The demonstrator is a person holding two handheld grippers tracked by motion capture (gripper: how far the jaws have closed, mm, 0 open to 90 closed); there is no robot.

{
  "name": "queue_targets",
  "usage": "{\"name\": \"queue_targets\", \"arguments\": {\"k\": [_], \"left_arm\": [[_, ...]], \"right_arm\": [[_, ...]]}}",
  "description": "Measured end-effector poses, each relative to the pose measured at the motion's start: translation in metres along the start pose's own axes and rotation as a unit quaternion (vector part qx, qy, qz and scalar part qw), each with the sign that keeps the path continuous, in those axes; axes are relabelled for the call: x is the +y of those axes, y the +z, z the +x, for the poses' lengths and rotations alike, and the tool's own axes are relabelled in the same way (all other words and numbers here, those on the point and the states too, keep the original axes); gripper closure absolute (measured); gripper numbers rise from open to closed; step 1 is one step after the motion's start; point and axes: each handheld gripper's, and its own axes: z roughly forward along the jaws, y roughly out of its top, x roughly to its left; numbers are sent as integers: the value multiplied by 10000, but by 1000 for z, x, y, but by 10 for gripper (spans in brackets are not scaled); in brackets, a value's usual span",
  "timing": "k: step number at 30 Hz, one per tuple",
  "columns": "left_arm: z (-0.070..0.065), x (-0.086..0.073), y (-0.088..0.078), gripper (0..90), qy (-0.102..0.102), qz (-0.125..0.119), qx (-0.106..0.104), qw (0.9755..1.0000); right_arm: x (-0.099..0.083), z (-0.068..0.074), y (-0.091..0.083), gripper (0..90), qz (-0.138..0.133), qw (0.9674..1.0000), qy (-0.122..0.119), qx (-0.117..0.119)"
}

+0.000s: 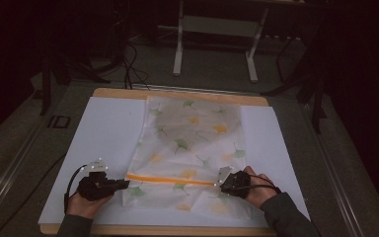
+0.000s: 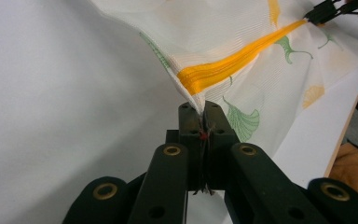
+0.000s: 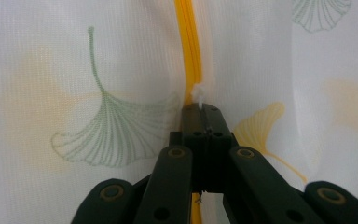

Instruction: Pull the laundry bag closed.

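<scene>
Leaf-print pouch (image 1: 192,148) lies flat on white tabletop (image 1: 103,133). Left hand-held gripper (image 2: 200,111) pinches pouch corner at zipper (image 2: 233,67) end; right hand-held gripper (image 3: 200,108) is clamped on zipper pull (image 3: 198,93). Zipper looks nearly fully run; little travel appears left

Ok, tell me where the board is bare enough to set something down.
Two free patches on the white board: the strip left of the leaf-print bag, beyond the left hand-held gripper, and the narrower strip to its right, beyond the right hand-held gripper. The near edge is crowded: both pinch the bag's orange zipper there.
</scene>
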Motion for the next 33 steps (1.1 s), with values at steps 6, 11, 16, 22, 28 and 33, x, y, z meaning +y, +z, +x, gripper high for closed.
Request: {"name": "queue_targets", "arguments": {"k": [6, 11, 16, 22, 28, 33], "left_arm": [[0, 0, 0, 884, -2, 3, 8, 10000], [0, 0, 0, 884, -7, 1, 6, 10000], [0, 0, 0, 884, -13, 0, 14, 10000], [0, 0, 0, 884, -27, -1, 14, 10000], [0, 0, 0, 884, -17, 11, -2, 10000], [1, -1, 0, 884, -26, 9, 0, 10000]], "right_arm": [[-5, 0, -1, 900, 30, 10000, 46, 5], [-8, 0, -2, 900, 105, 9999, 44, -23], [-13, 0, -3, 900, 187, 9998, 23, -72], [-19, 1, -5, 900, 245, 9996, 41, -123], [-28, 2, -9, 900, 296, 9994, 125, -163], [-34, 4, -11, 900, 412, 9988, 119, -229]]}}
